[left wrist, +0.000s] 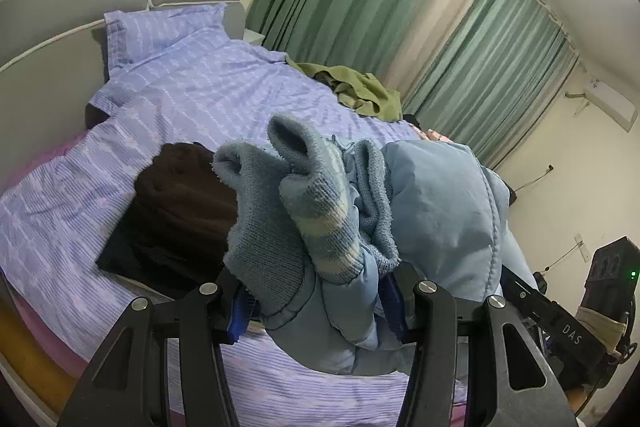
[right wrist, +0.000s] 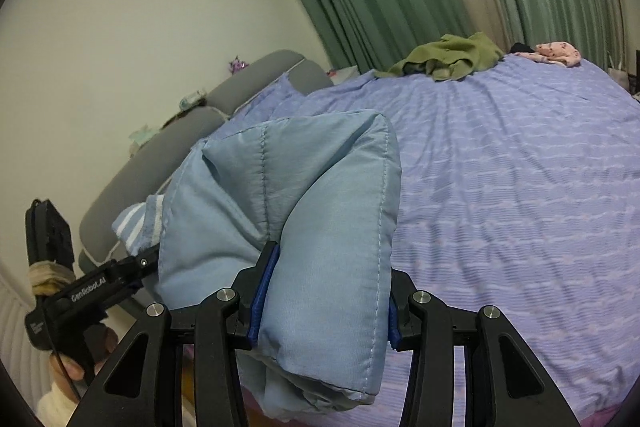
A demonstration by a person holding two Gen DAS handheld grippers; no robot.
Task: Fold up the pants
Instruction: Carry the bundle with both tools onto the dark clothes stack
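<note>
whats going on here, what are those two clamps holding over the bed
A person holds a gripper in each hand, and both are shut on the padded light blue pants, lifted above the purple bedspread. The left gripper pinches the end with the knit cuffs; the right gripper pinches a folded padded part.

Light blue quilted pants (right wrist: 332, 235) with striped knit cuffs (left wrist: 320, 223) are seen; the bed (right wrist: 500, 187) is covered in lilac stripes.

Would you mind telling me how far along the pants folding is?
Done: nothing looks finished. In hand: the left gripper and right gripper both clamp the bunched light blue padded pants above the bed. Left: laying them flat and folding.
</note>
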